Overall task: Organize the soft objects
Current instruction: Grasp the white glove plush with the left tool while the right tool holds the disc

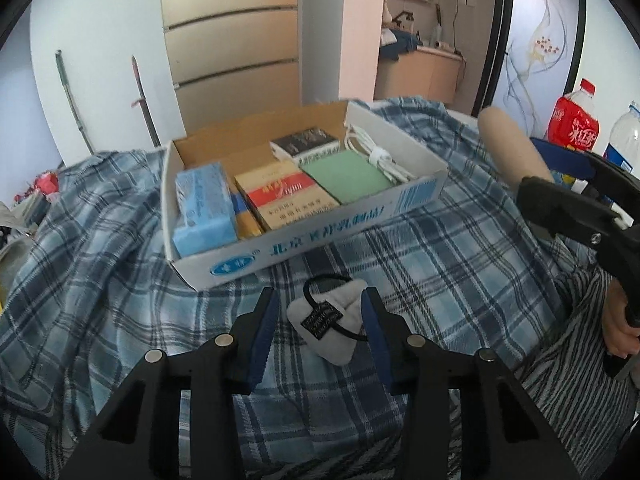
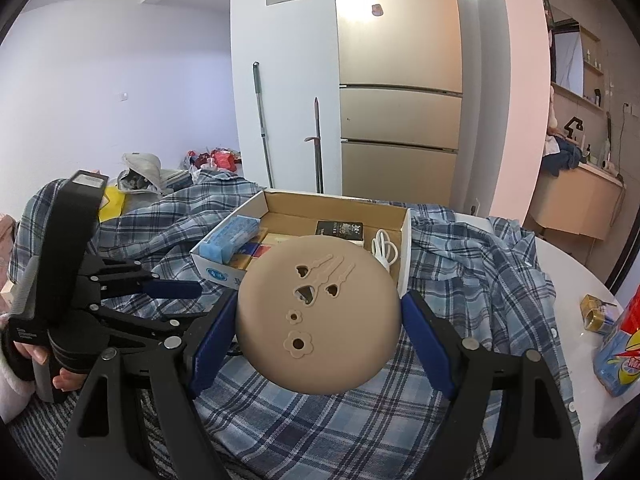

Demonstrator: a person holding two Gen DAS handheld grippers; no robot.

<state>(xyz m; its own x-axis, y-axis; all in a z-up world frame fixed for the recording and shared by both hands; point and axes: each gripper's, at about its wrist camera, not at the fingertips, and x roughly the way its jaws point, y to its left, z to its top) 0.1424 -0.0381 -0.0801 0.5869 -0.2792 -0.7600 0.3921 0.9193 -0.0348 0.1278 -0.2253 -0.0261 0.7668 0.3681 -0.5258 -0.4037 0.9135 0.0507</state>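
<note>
A small grey pouch (image 1: 326,322) with a black label and a black elastic loop lies on the plaid cloth. It sits between the blue pads of my left gripper (image 1: 320,316). The right pad touches it, while a thin strip of cloth shows beside the left pad. My right gripper (image 2: 320,340) is shut on a tan round pad (image 2: 316,312) with heart and flower cut-outs and holds it in the air. From the left wrist view the tan pad (image 1: 508,148) hangs to the right of the cardboard box (image 1: 320,236). The left gripper (image 2: 196,302) shows low at the left.
The box (image 2: 404,248) holds a blue sponge (image 1: 204,208), a red and cream packet (image 1: 280,196), a green pad (image 1: 344,176) and a white cable (image 1: 376,156). A red bottle (image 1: 572,120) and a small gold box (image 2: 596,312) stand at the right. The plaid cloth (image 1: 440,260) covers the table.
</note>
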